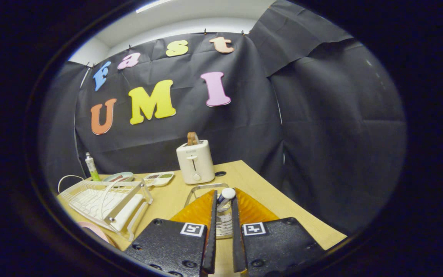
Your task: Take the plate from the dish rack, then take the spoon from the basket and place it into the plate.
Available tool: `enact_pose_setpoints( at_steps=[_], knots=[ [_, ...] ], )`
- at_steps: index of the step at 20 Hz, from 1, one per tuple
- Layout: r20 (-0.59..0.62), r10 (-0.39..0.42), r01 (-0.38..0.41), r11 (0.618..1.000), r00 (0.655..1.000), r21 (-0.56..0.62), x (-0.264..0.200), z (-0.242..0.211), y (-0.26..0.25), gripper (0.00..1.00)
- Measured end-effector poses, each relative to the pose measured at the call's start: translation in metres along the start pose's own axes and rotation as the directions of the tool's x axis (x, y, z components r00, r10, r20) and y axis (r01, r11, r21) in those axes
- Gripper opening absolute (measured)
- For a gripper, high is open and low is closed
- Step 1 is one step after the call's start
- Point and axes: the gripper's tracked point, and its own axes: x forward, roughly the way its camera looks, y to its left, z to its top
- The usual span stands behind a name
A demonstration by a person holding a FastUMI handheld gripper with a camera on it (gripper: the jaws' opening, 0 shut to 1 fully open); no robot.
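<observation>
My gripper (224,197) is shut on the spoon (226,194); its white, blue-banded handle end sticks up between the fingertips. Just under and beyond the fingers stands the clear basket (202,187), its curved rim showing past the left finger and its clear wall in the gap between them. The spoon's lower part is hidden by the fingers. The pink plate (95,231) lies on the wooden table (267,192) left of the fingers, in front of the white dish rack (104,202), whose slots hold nothing.
A white toaster (195,162) with a slice of toast (192,138) stands beyond the basket. Behind the rack are a divided white tray (159,179), a teal dish (118,177), a green tube (92,167) and a white cable (67,178). The table's right edge runs close by.
</observation>
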Motion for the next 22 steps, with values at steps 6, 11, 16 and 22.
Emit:
enact_pose_setpoints(
  at_steps=[6,11,16,22],
  knots=[
    [0.055,-0.022,0.025,0.999,0.998,-0.046,0.004,0.026,0.007,0.17],
    [0.112,-0.046,0.049,0.998,0.993,-0.027,-0.003,0.049,0.003,0.17],
    [0.161,-0.027,0.031,0.999,0.987,-0.023,-0.032,0.075,0.014,0.17],
    [0.23,0.061,-0.055,0.998,0.971,-0.032,-0.093,0.102,0.056,0.17]
  ],
)
